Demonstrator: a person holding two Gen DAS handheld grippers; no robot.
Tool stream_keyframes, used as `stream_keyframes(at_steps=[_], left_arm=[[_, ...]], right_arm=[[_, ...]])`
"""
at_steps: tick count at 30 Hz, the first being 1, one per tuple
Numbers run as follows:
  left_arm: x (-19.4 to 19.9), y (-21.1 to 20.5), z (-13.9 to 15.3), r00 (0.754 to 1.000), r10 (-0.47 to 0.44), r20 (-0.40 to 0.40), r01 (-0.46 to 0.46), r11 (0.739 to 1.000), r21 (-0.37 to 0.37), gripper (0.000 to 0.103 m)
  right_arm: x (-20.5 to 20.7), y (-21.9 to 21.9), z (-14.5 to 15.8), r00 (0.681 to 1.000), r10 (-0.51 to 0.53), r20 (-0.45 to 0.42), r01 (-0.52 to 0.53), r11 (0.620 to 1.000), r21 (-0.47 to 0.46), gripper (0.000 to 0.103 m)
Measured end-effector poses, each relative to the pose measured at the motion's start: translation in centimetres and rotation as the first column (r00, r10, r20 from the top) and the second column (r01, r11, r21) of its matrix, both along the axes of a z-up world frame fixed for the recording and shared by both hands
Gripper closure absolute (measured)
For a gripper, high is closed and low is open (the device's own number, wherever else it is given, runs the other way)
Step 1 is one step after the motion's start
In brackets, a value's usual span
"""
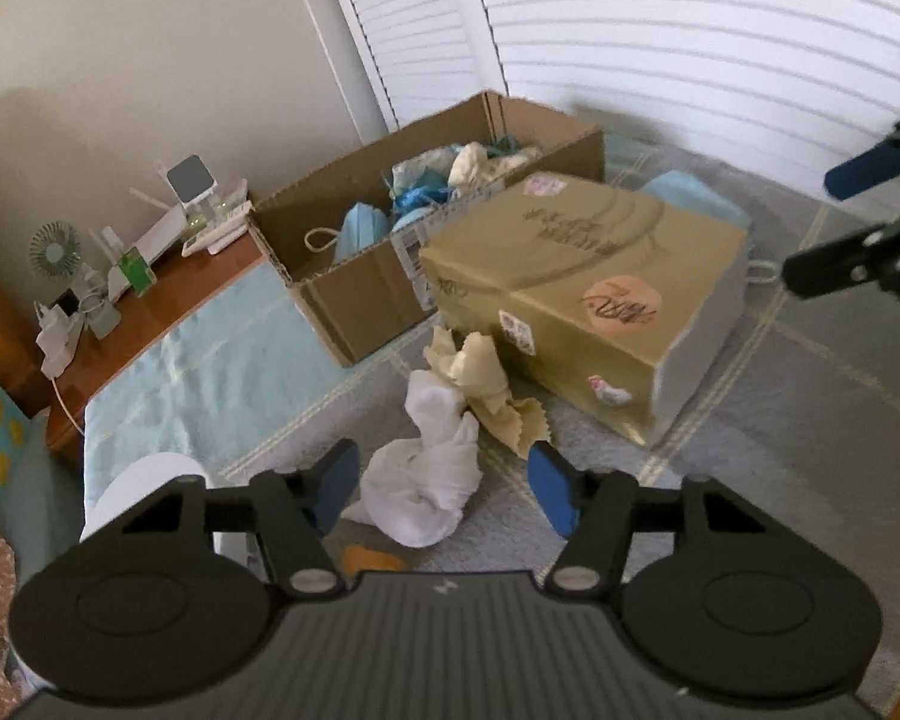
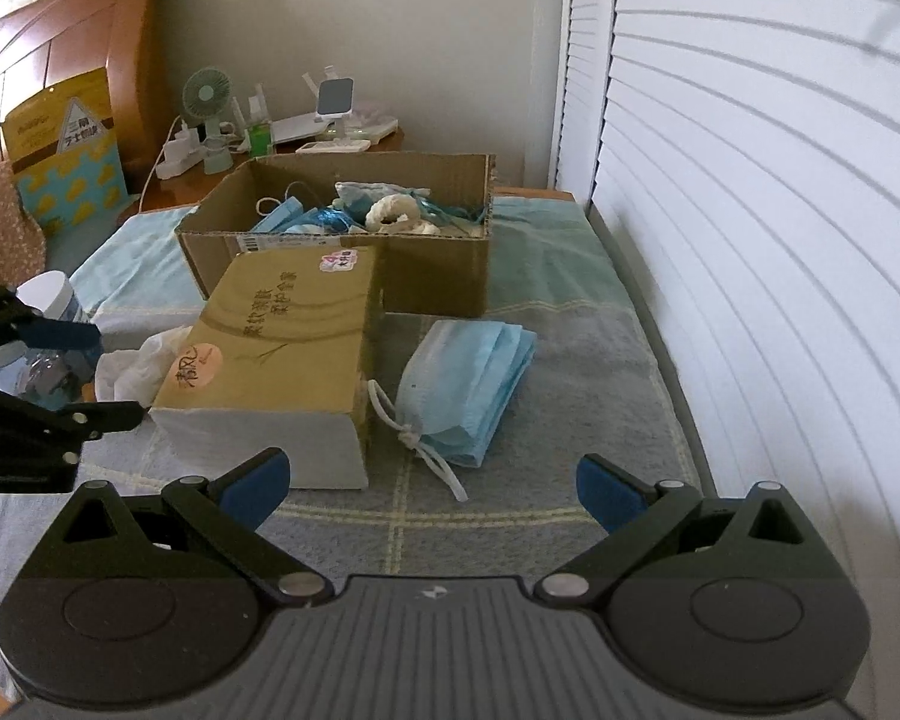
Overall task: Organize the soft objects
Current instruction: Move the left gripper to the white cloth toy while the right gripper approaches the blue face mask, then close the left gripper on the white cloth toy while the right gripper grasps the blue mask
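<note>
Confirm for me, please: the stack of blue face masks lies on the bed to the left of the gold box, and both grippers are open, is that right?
Not quite. The right wrist view shows the stack of blue face masks on the bed to the right of the gold box, not the left. The rest holds: the left gripper and the right gripper are both open.

Crumpled white cloth (image 1: 426, 480) and cream rag (image 1: 480, 378) lie mid-frame; folded blue masks (image 2: 474, 378) centre; cardboard box (image 2: 438, 276) above.
</note>
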State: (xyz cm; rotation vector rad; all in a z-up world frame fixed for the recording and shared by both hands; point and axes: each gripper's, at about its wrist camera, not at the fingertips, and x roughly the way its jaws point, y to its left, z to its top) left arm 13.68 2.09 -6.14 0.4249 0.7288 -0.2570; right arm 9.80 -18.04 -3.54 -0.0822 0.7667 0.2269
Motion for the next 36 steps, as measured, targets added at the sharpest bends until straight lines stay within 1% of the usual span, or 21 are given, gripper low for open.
stream_keyframes(at_steps=[5, 8, 12, 13, 16, 19, 23, 30, 34, 36], left_arm=[[0.9, -0.1, -1.0, 1.0, 0.013, -0.029, -0.012, 0.999, 0.035, 0.044], [1.4, -0.1, -1.2, 0.999, 0.016, -0.04, -0.014, 0.999, 0.042, 0.045], [1.7, 0.0, -1.4, 0.999, 0.023, -0.046, -0.021, 0.999, 0.046, 0.054], [1.8, 0.1, -1.4, 0.999, 0.029, -0.044, -0.027, 0.998, 0.049, 0.058], [1.8, 0.2, -1.2, 0.998, 0.026, -0.052, -0.024, 0.999, 0.037, 0.059], [1.6, 0.3, -0.8, 0.998, 0.007, -0.066, -0.007, 1.0, 0.005, 0.059], [1.2, 0.2, -0.3, 0.997, -0.006, -0.078, 0.006, 1.0, -0.006, 0.059], [1.0, 0.2, -0.5, 0.996, 0.001, -0.09, -0.002, 1.0, -0.021, 0.058], [1.2, 0.3, -0.7, 0.995, 0.003, -0.095, -0.005, 1.0, -0.021, 0.056], [1.2, 0.3, -0.8, 0.996, 0.003, -0.092, -0.005, 1.0, -0.02, 0.055]], right_arm=[[0.5, -0.5, -0.3, 1.0, -0.009, -0.005, 0.009, 1.0, 0.006, 0.0], [0.7, -0.8, -0.5, 1.0, -0.015, -0.008, 0.015, 1.0, 0.014, 0.0], [1.0, -1.1, -0.6, 1.0, -0.023, -0.005, 0.023, 0.999, 0.023, 0.0], [1.1, -1.2, -0.5, 1.0, -0.025, -0.003, 0.025, 0.999, 0.027, 0.0], [1.2, -1.4, -0.4, 1.0, -0.03, 0.006, 0.03, 0.999, 0.038, 0.0], [1.4, -1.5, -0.3, 0.999, -0.035, 0.013, 0.035, 0.999, 0.038, 0.001], [1.8, -1.8, -0.4, 0.999, -0.051, 0.016, 0.05, 0.998, 0.041, 0.003], [3.7, -2.2, -0.8, 0.998, -0.066, -0.005, 0.066, 0.996, 0.064, 0.016], [5.1, -2.2, -1.0, 0.998, -0.06, -0.012, 0.06, 0.994, 0.089, 0.017], [5.9, -2.2, -1.2, 0.998, -0.054, -0.016, 0.056, 0.994, 0.094, 0.019]])
